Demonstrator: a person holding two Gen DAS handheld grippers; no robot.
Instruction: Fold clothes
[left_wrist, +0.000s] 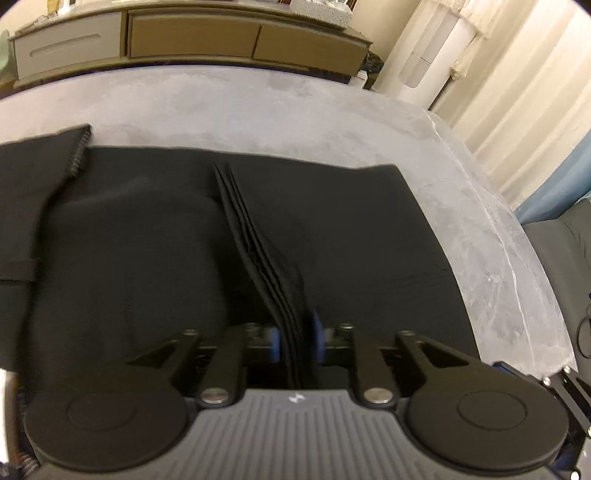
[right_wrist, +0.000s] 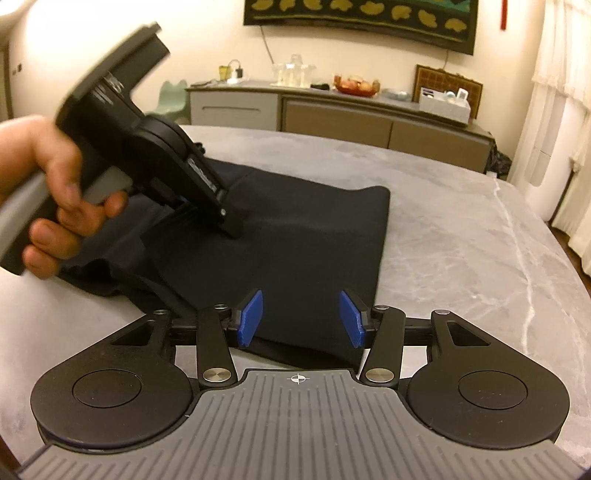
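A black piece of clothing (right_wrist: 295, 236) lies folded on a grey marble table (right_wrist: 461, 229); it sits near the middle of the table, with bare stone all around it.

The left gripper (left_wrist: 297, 339) points down at the cloth; a raised fold of black layers (left_wrist: 280, 291) stands up between its blue pads (left_wrist: 318, 338); the left pad touches the fold, but a thin gap shows by the right pad, so the pads are a little apart and not squeezing hard. A person's hand (right_wrist: 48, 192) holds this gripper by its handle.

The right gripper (right_wrist: 301, 319) has its blue pads (right_wrist: 253, 317) spread wide; the near edge of the cloth lies under and between them, but the pads do not press on it.

Behind the table stands a long low cabinet (right_wrist: 332, 114); on top is a red bowl (right_wrist: 356, 86) with round pale things inside, too small to tell what; a white box (right_wrist: 445, 103) holds small items, also too small to tell.
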